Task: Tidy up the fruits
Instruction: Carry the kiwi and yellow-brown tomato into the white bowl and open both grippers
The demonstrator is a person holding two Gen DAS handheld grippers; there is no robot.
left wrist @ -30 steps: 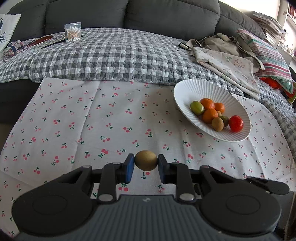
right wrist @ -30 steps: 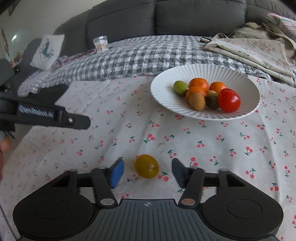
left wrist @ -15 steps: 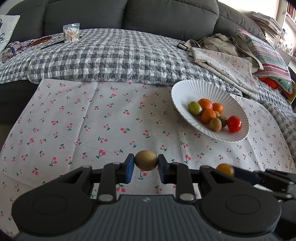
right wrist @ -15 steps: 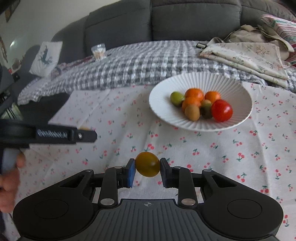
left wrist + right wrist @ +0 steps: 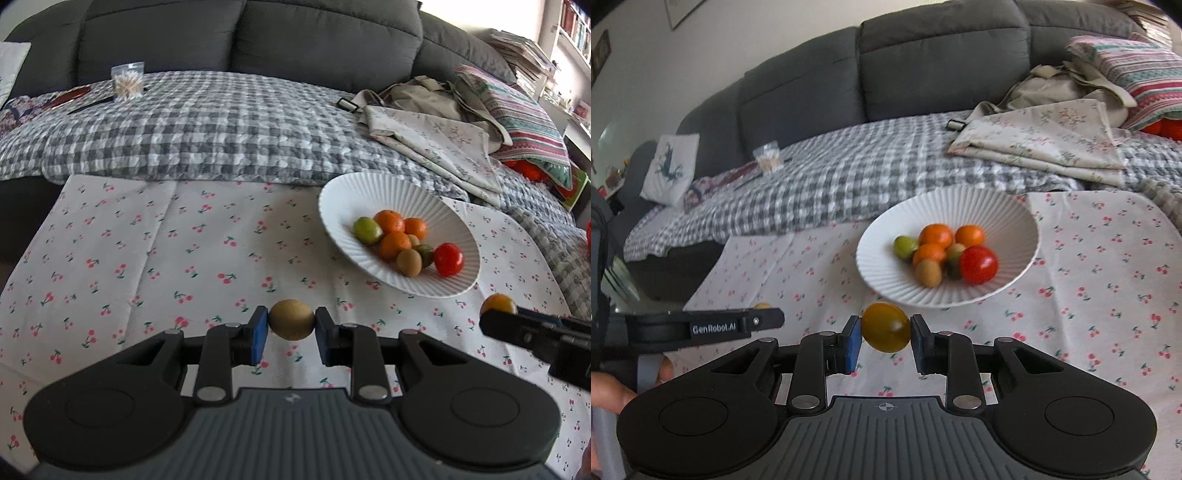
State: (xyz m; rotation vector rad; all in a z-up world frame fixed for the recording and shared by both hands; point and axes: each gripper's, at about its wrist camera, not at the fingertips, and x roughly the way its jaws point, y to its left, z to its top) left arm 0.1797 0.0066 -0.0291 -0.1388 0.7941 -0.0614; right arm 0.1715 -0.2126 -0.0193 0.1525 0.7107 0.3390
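My left gripper [image 5: 291, 325] is shut on a brown kiwi [image 5: 291, 319], held above the cherry-print cloth. A yellow-orange tomato [image 5: 885, 327] sits pinched between the pads of my right gripper [image 5: 885, 332], lifted off the cloth just in front of the white ribbed plate [image 5: 997, 214]. In the left wrist view the same plate [image 5: 369, 188] lies ahead to the right, holding a green fruit [image 5: 367, 230], several oranges, a kiwi and a red tomato [image 5: 448, 259]. The right gripper with its tomato [image 5: 498, 304] shows at that view's right edge.
The cherry-print cloth [image 5: 147, 240] covers the table. Behind it a grey checked blanket [image 5: 221, 133] lies on a dark sofa, with a clear box of cotton swabs [image 5: 127, 81], folded floral cloths [image 5: 436, 140] and a striped cushion [image 5: 524, 125]. A hand [image 5: 613, 387] grips the left tool.
My right gripper closed on the yellow-orange tomato and raised it off the cloth toward the plate. The left gripper kept still with the kiwi.
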